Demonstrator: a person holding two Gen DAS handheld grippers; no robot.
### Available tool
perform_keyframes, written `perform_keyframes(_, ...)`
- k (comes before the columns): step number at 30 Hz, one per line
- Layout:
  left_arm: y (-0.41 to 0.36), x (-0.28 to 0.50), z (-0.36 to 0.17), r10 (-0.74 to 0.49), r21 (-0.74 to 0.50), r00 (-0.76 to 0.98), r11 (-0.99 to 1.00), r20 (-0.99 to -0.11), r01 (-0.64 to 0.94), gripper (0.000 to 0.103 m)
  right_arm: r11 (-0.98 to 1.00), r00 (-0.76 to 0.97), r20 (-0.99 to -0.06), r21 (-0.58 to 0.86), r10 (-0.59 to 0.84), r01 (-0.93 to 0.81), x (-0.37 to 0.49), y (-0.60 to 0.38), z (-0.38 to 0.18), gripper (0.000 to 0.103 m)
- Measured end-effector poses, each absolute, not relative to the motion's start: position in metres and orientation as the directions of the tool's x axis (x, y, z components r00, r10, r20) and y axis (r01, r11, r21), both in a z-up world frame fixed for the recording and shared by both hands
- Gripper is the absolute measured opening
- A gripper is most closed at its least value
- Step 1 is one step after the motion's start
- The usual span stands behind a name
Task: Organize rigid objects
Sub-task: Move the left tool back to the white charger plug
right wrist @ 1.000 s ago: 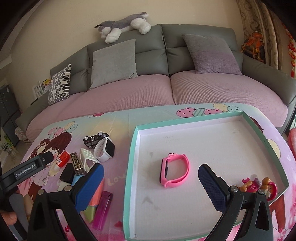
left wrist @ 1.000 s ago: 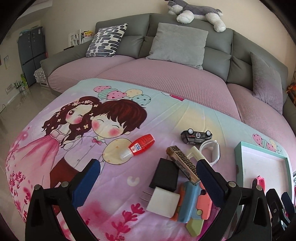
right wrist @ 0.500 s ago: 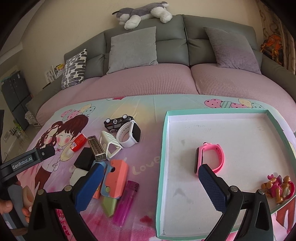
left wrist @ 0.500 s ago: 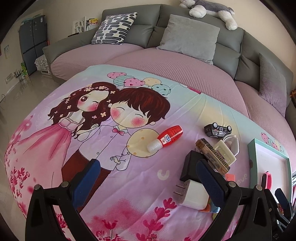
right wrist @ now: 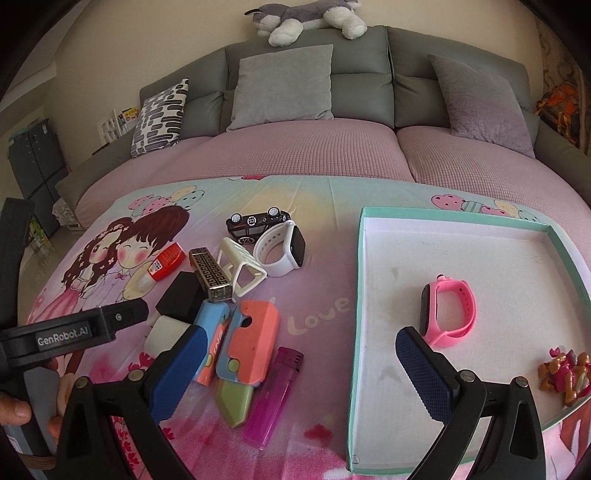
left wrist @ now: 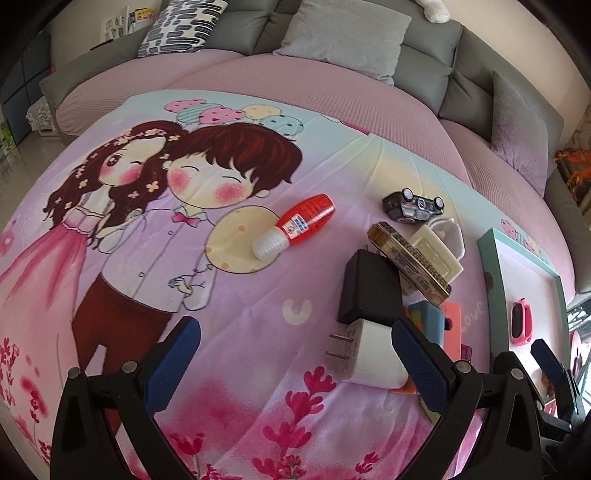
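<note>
A teal-rimmed tray [right wrist: 362, 280] on the right holds a pink watch [right wrist: 448, 312] and a small toy figure [right wrist: 563, 371]. Left of it lie a toy car [right wrist: 256, 225], white watch [right wrist: 282, 249], cream stand [right wrist: 242, 269], harmonica [right wrist: 210, 275], black block [left wrist: 369, 290], white charger [left wrist: 367, 350], red glue bottle [left wrist: 297, 225], coral and blue folding toy [right wrist: 249, 343] and purple lighter [right wrist: 275, 395]. My left gripper [left wrist: 295, 363] is open and empty, low over the cloth beside the charger. My right gripper [right wrist: 301, 373] is open and empty over the tray's left rim.
A cartoon-print cloth [left wrist: 155, 206] covers the table. A grey sofa with pink seat covers [right wrist: 295, 147] and cushions stands behind, with a plush dog [right wrist: 306, 16] on its back. The left gripper's body [right wrist: 74, 330] shows at the right view's left edge.
My left gripper has swung left and lower, now near the charger and glue bottle. My right gripper has shifted left from over the tray toward the pile.
</note>
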State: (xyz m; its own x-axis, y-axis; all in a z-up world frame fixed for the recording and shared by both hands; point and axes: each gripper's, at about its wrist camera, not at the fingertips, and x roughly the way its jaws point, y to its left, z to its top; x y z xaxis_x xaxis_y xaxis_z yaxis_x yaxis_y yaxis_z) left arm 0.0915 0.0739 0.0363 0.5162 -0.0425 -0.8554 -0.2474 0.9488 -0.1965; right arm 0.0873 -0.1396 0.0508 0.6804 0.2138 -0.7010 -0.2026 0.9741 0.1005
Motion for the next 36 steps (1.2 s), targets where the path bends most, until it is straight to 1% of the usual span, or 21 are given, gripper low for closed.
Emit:
perform_keyframes(2,0.067,0.094,0.029,-0.089,-0.222,0.497,0.951,-0.863,-0.216,0.103,0.976,0.684,-0.699,0.102,0.208,-0.192,0.087,-0.142,0.051,0.103)
perform_keyframes(9,0.050,0.099,0.018,-0.158,-0.243,0.449,0.960,-0.880,-0.137,0.103,0.976,0.679,-0.704,0.106,0.209,-0.190,0.088,-0.142,0.050,0.103)
perform_keyframes(12,0.040,0.100,0.015,-0.122,-0.189,0.435,0.975,-0.892,-0.115,0.103,0.976,0.677,-0.706,0.102,0.207,-0.192,0.088,-0.142,0.049,0.103)
perform_keyframes(15,0.040,0.100,0.015,-0.122,-0.193,0.435,0.973,-0.892,-0.124,0.103,0.976,0.674,-0.708,0.106,0.208,-0.190,0.088,-0.143,0.049,0.103)
perform_keyframes(18,0.045,0.099,0.015,-0.053,-0.130,0.430,0.980,-0.901,-0.153,0.103,0.976,0.674,-0.709,0.109,0.210,-0.190,0.088,-0.143,0.049,0.103)
perform_keyframes(23,0.065,0.095,0.019,-0.008,-0.119,0.440,0.967,-0.898,-0.226,0.103,0.972,0.672,-0.705,0.116,0.226,-0.206,0.087,-0.141,0.049,0.103)
perform_keyframes(28,0.081,0.090,0.020,0.016,-0.122,0.442,0.952,-0.897,-0.282,0.103,0.957,0.658,-0.701,0.133,0.275,-0.258,0.085,-0.126,0.049,0.103)
perform_keyframes(30,0.088,0.087,0.021,0.022,-0.124,0.443,0.946,-0.896,-0.298,0.103,0.949,0.650,-0.702,0.127,0.292,-0.289,0.083,-0.117,0.048,0.100)
perform_keyframes(36,0.117,0.078,0.017,0.005,-0.176,0.447,0.916,-0.894,-0.361,0.103,0.927,0.610,-0.719,0.128,0.332,-0.353,0.081,-0.094,0.041,0.084)
